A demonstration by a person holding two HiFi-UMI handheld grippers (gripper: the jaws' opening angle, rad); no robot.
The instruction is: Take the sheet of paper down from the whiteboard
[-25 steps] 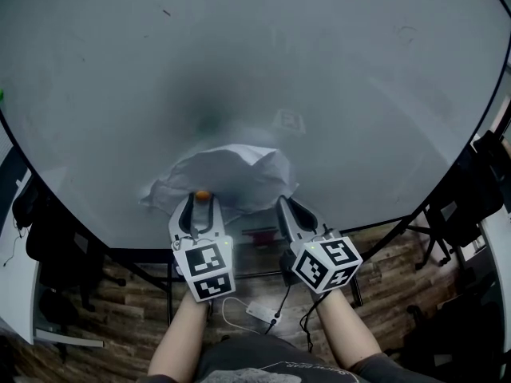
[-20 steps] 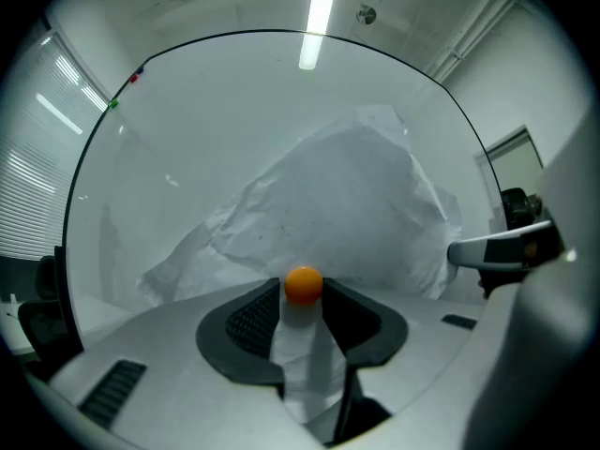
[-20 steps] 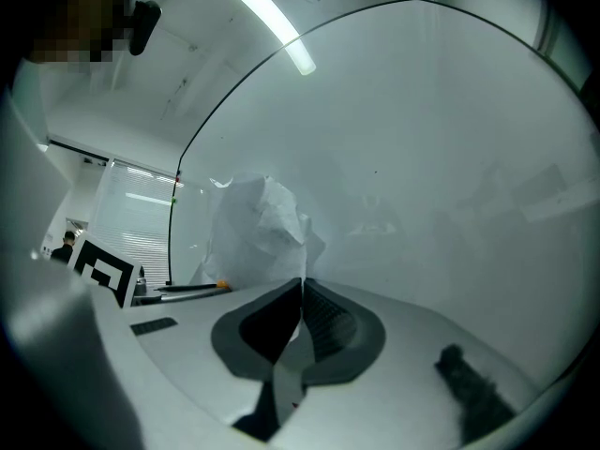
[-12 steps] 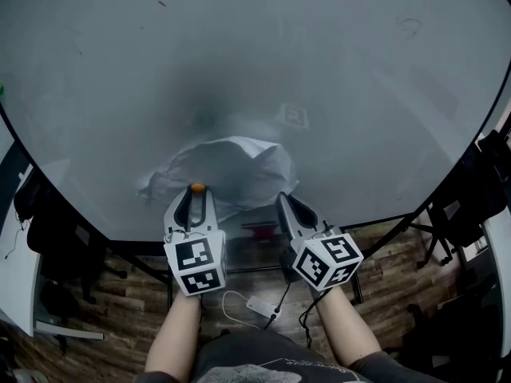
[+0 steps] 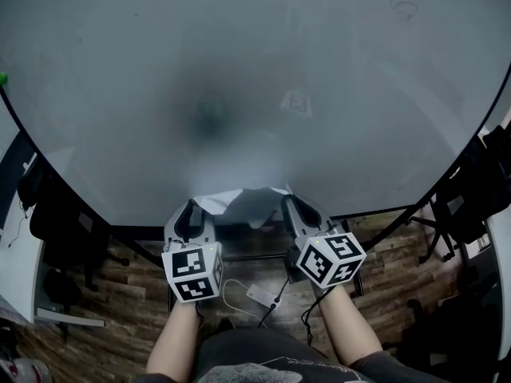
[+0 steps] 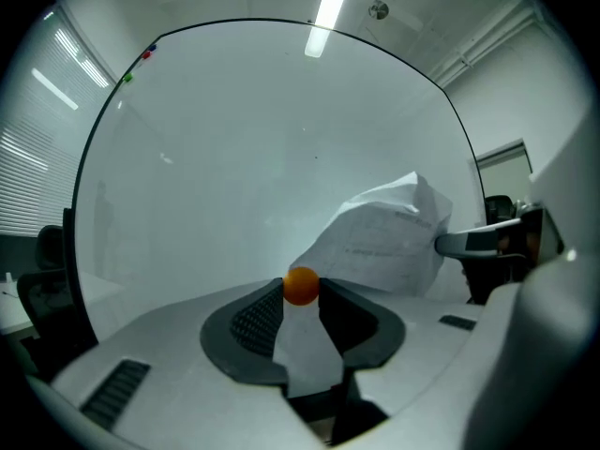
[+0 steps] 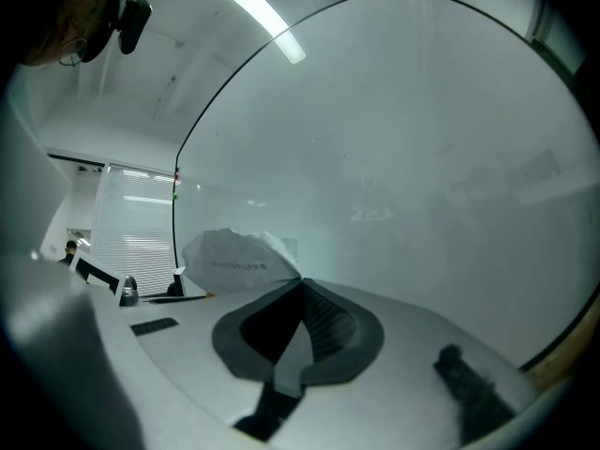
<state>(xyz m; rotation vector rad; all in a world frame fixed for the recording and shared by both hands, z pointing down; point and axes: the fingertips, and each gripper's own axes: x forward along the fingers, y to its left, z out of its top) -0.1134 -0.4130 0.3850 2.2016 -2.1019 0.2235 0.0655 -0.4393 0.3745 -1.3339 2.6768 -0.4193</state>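
The crumpled white sheet of paper [image 5: 247, 202] hangs between my two grippers at the lower edge of the whiteboard [image 5: 239, 70]. In the left gripper view the sheet of paper [image 6: 384, 237] bulges to the right of the jaws. My left gripper [image 5: 192, 212] is shut on a small orange magnet [image 6: 300, 286], pinched at its tips [image 6: 300, 293]. My right gripper [image 5: 294, 207] is shut, and the corner of the sheet of paper [image 7: 234, 256] ends right at its tips [image 7: 300, 284]. The orange magnet is hidden in the head view.
Below the board are its dark stand legs, a wooden floor and a white power box with cables [image 5: 259, 295]. Dark office chairs stand at the left [image 5: 48, 214] and right [image 5: 471, 190]. A green magnet [image 6: 128, 79] sits on the board's upper left rim.
Both grippers came down toward the board's lower edge, and the paper came down with them. The left jaws, open around the orange magnet before, have shut on it.
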